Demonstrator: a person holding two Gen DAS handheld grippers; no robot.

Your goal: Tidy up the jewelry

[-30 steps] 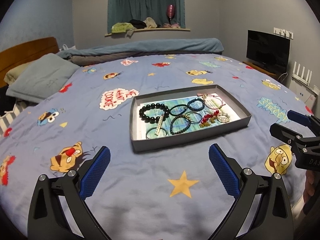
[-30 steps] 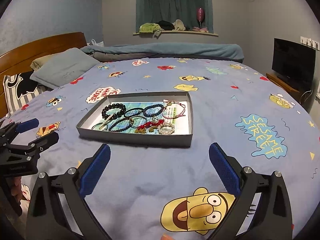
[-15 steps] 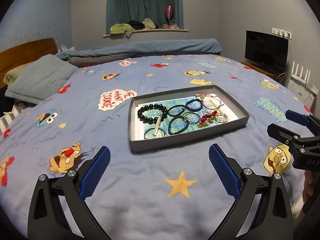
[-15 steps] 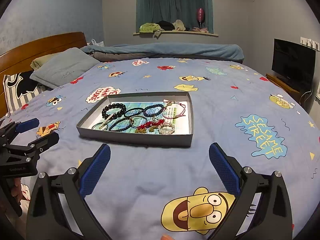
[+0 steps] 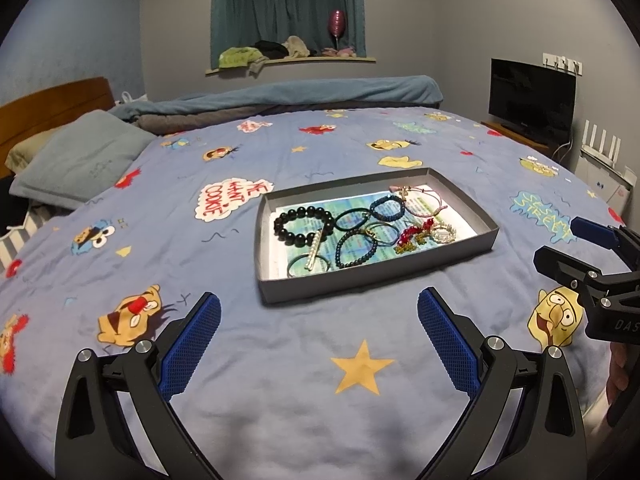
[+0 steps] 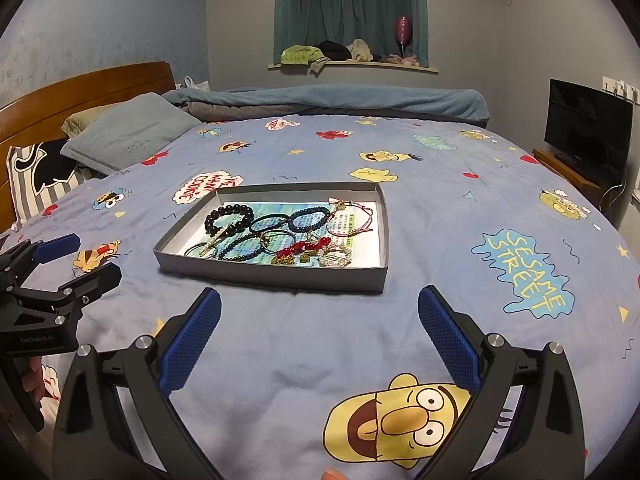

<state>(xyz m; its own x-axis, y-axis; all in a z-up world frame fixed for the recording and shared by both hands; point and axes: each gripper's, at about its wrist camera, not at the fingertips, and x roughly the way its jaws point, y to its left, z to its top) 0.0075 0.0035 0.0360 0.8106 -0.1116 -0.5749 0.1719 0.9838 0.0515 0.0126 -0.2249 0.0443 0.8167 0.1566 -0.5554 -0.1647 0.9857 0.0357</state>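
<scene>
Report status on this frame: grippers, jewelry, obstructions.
Left gripper and right gripper open, empty, short of the shallow grey cardboard tray. Bracelets tangled inside. Nothing in the way.

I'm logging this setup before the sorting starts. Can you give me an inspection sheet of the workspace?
Surface: bedspread with cartoon prints, slightly wrinkled.
Job's things: grey tray holding a black bead bracelet, a red bead piece, a pink cord bracelet and other bracelets, several overlapping.
Clutter: nothing seen on the bedspread near the tray.
Grippers: left gripper and right gripper both open, short of the tray.
Cables: one by the TV.
Surroundings: pillow, headboard, folded blanket, curtained window.
</scene>
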